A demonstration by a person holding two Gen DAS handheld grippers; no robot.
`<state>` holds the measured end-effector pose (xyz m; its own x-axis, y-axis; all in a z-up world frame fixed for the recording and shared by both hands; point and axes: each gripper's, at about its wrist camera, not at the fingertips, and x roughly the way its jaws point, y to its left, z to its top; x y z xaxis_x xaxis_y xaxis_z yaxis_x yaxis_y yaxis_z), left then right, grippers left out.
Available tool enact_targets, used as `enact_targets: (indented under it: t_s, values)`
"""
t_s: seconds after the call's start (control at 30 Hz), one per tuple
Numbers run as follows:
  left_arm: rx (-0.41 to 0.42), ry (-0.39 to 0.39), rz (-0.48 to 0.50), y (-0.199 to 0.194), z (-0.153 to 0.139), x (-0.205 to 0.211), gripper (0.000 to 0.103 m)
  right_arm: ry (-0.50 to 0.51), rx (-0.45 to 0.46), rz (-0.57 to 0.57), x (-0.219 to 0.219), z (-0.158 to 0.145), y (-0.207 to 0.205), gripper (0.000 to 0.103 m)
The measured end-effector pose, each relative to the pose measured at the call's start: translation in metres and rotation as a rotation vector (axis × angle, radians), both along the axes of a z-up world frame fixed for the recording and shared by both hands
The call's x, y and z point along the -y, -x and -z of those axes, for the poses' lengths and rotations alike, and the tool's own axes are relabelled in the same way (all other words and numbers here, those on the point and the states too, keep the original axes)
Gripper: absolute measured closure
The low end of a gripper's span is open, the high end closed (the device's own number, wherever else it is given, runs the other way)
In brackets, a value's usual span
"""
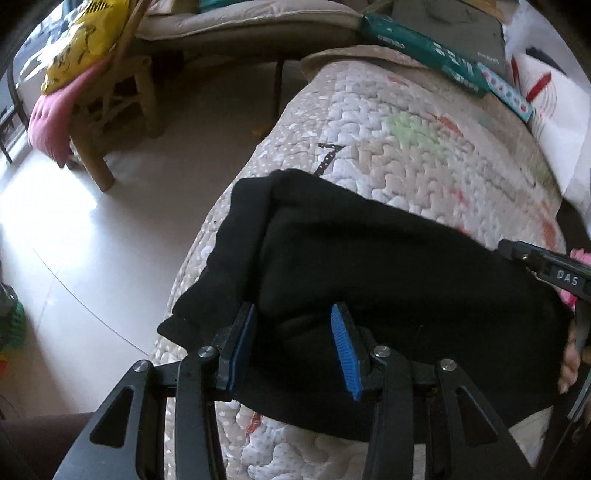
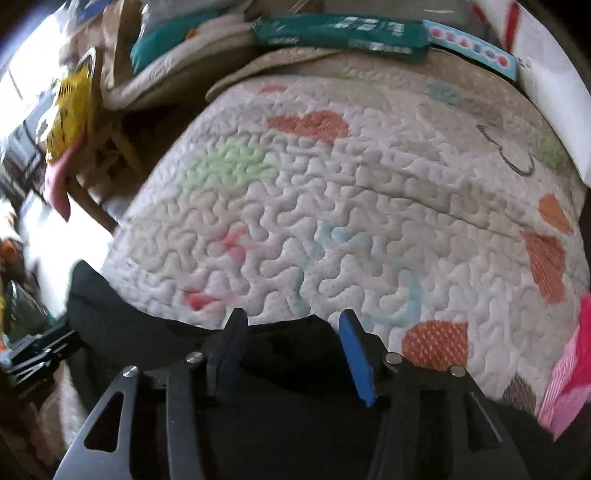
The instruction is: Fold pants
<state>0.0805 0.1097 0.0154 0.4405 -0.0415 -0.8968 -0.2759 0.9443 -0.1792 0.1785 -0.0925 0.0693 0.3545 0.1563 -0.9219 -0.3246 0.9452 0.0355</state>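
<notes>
Your pants (image 1: 388,266) are lying bunched on the quilt (image 1: 424,147), seemingly folded once already. You're holding the left tool (image 1: 293,347) and right tool (image 2: 291,354) open over them; tidying remains.

Matte black two-finger left gripper (image 1: 293,347) and matching right gripper (image 2: 295,354) carry ribbed blue pads (image 1: 345,350), silver pivot screws (image 1: 380,350) and triangular cut-outs, "DAS" lettering at three o'clock.

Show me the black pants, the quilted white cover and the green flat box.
black pants (image 1: 388,266), left wrist view, middle of folded cloth
quilted white cover (image 2: 332,192), right wrist view, bare centre
green flat box (image 2: 332,35), right wrist view, long side
</notes>
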Motion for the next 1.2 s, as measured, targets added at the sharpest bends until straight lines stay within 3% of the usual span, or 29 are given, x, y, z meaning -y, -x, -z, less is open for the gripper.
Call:
enact_targets:
  t_s: [0.03,0.1,0.17,0.23,0.4,0.63,0.7,0.8,0.83,0.87,0.93,1.1,1.2]
  values:
    - [0.002,-0.014,0.005,0.000,0.000,0.001,0.062,0.010,-0.018,-0.024,0.000,0.006,0.000,0.047]
    - [0.004,-0.034,0.009,0.001,0.001,0.004,0.062,0.064,-0.035,-0.064,-0.005,0.017,0.000,0.062]
    - [0.006,-0.053,0.007,0.001,0.002,0.006,0.062,0.107,-0.017,-0.085,-0.003,0.019,-0.001,0.090]
    - [0.008,-0.059,0.002,0.002,0.002,0.008,0.062,0.092,-0.014,-0.053,0.006,0.017,-0.008,0.098]
    - [0.015,-0.053,-0.007,0.003,0.003,0.008,0.061,0.131,0.061,0.027,0.018,0.004,-0.036,0.100]
    - [0.013,-0.066,-0.007,0.003,0.003,0.009,0.061,0.197,0.096,0.161,0.034,0.004,-0.071,0.102]
    - [0.011,-0.074,-0.003,0.003,0.001,0.010,0.061,0.137,0.105,0.174,0.041,-0.005,-0.070,0.101]
    - [0.022,-0.047,-0.007,0.006,-0.005,0.005,0.061,0.140,0.119,0.161,0.044,-0.016,-0.056,0.091]
    - [0.039,-0.025,-0.021,0.010,-0.009,-0.001,0.061,0.137,0.119,0.159,0.044,-0.019,-0.051,0.077]
    - [0.054,-0.007,-0.040,0.013,-0.012,-0.008,0.061,0.126,0.118,0.159,0.045,-0.021,-0.047,0.054]
    - [0.083,0.030,-0.122,0.027,-0.018,-0.031,0.061,0.090,0.128,0.155,0.042,-0.029,-0.037,0.035]
    - [0.031,0.168,-0.426,0.066,0.005,-0.106,0.061,0.025,0.121,0.070,0.007,-0.040,-0.023,0.035]
    - [-0.017,0.305,-0.525,0.081,0.025,-0.128,0.061,-0.013,0.077,-0.024,-0.035,-0.032,-0.018,0.034]
